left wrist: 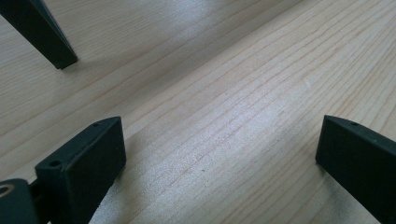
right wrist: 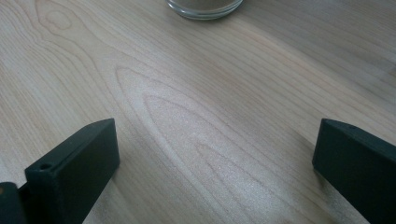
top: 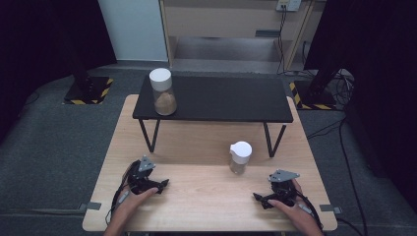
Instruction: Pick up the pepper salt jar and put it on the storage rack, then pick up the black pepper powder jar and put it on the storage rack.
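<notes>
Both grippers rest low at the near edge of the wooden table [top: 206, 196], each held in one of the person's hands. Left gripper [top: 164, 183]: jaws spread wide, bare wood grain between them, nothing gripped; it sits at the near left, tips pointing toward the table's middle. Right gripper [top: 256, 198]: jaws likewise spread apart over bare wood, nothing between the pads; it sits at the near right, tips pointing inward toward the left one.

Small glass jar [top: 240, 158] with white lid stands upright on the table, beyond the right gripper and apart from it; its glass base shows at the top edge of the right gripper view [right wrist: 205, 7]. Beyond it, a black shelf [top: 221, 101] on thin legs spans the far half of the table. Taller white-lidded jar [top: 163, 92], holding brown contents, stands upright on the shelf's left end
</notes>
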A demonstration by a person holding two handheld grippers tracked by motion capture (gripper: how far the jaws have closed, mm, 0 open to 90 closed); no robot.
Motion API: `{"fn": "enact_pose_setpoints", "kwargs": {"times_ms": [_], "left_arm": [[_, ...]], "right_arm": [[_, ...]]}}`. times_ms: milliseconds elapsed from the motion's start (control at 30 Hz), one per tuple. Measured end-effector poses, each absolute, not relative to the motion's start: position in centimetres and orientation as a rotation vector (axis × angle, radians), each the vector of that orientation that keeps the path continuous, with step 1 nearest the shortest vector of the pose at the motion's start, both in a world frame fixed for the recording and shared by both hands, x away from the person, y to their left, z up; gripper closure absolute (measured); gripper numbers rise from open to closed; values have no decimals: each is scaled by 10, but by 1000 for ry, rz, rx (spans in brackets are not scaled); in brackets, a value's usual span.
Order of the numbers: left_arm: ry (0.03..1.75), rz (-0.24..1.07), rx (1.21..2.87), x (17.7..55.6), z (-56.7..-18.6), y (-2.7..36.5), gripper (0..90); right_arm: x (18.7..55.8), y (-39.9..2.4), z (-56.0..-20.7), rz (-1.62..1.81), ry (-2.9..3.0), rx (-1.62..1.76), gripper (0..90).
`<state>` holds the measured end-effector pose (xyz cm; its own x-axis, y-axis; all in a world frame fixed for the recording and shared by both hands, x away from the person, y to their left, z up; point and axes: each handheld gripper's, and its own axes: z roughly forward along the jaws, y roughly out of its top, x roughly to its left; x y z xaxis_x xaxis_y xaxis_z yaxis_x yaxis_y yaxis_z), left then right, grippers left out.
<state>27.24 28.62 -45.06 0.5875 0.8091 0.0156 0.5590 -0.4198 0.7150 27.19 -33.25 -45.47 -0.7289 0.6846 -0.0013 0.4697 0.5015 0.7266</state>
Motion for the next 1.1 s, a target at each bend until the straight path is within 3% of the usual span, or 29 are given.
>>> {"fn": "enact_pose_setpoints", "kwargs": {"times_ms": [1100], "left_arm": [[1090,471,2136,271,-450,285,0]], "right_arm": [[274,-332,-452,1046,2475,963,24]]}}
